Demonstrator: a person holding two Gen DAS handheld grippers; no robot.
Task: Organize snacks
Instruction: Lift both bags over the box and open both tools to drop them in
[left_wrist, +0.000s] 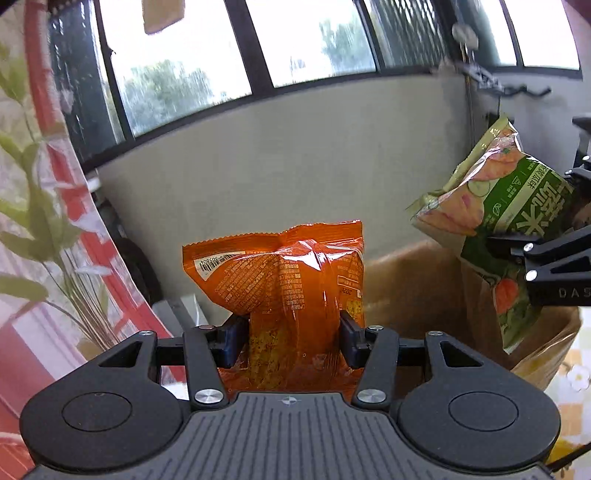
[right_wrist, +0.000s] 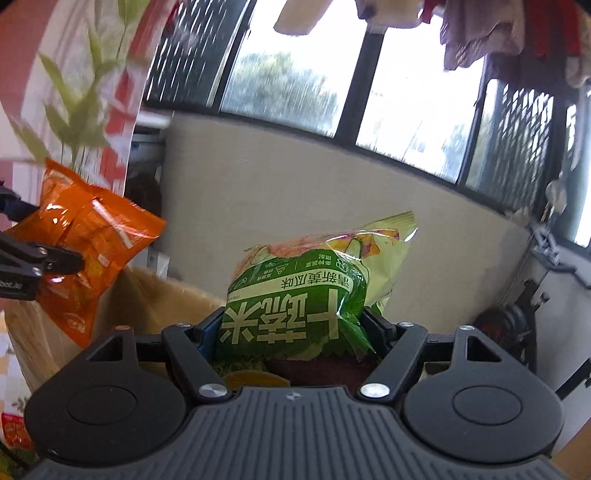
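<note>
My left gripper (left_wrist: 293, 338) is shut on an orange snack bag (left_wrist: 284, 280) and holds it upright in the air, above the near left rim of a brown paper bag (left_wrist: 417, 273). My right gripper (right_wrist: 295, 334) is shut on a green chip bag (right_wrist: 295, 295) and holds it over the same paper bag (right_wrist: 155, 302). The green bag (left_wrist: 495, 229) and the right gripper show at the right of the left wrist view. The orange bag (right_wrist: 88, 236) and the left gripper show at the left of the right wrist view.
A grey low wall (left_wrist: 295, 166) under dark-framed windows stands behind. A leafy plant (left_wrist: 33, 206) and a red-and-white panel are at the left. A floral tablecloth (left_wrist: 576, 373) lies under the paper bag. A red packet (right_wrist: 14, 432) lies at the lower left.
</note>
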